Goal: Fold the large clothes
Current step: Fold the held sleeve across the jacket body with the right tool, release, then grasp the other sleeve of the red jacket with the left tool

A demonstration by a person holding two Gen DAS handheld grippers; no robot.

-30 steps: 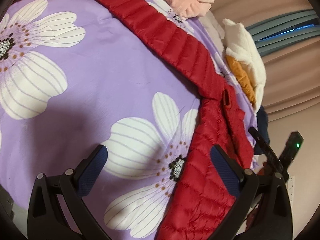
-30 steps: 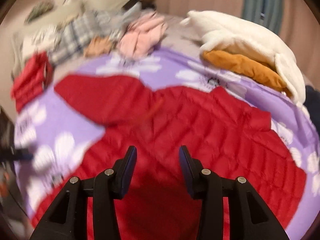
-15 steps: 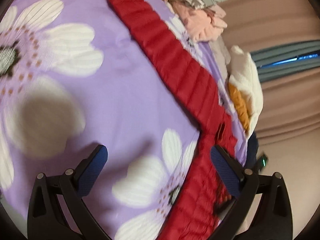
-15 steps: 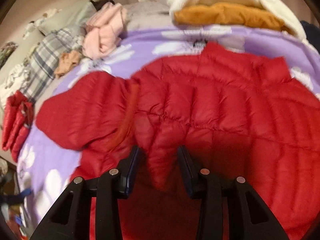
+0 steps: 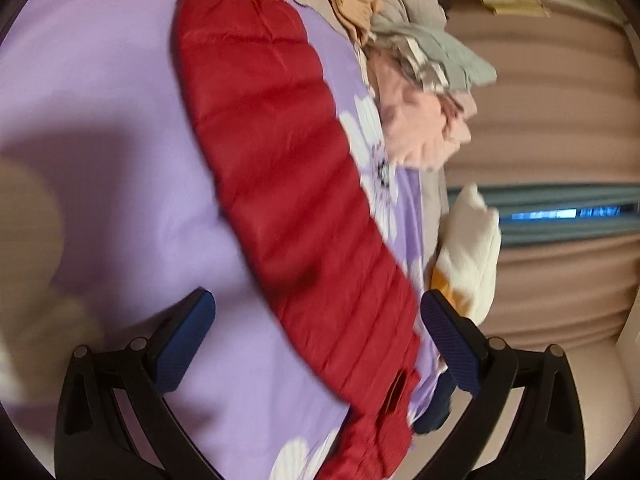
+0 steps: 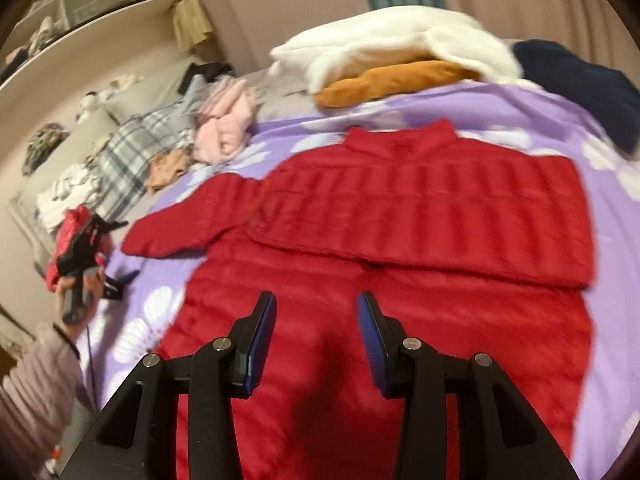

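Observation:
A red quilted jacket [image 6: 400,320] lies spread on the purple flowered bed cover [image 6: 612,320]. One sleeve [image 6: 440,232] lies folded flat across its chest. The other sleeve [image 6: 180,224] sticks out to the left. My right gripper [image 6: 316,304] hovers over the jacket's lower body, jaws part open with nothing between them. In the left wrist view the outstretched sleeve [image 5: 280,160] runs from the cuff at the top down past my left gripper [image 5: 316,312], which stands wide open above it. A hand in a pink sleeve holds the left gripper [image 6: 120,280] at the bed's left edge.
A white fleece over an orange garment [image 6: 380,48] and a navy one [image 6: 580,80] lie behind the collar. Pink [image 6: 224,128], plaid [image 6: 140,148] and other loose clothes pile up at the back left, with another red garment [image 6: 76,216]. Shelves and curtains stand beyond the bed.
The right gripper held a fold of red fabric half a second ago; now it has drawn back empty and the sleeve lies flat across the chest. The left gripper moved up along the other sleeve and rolled.

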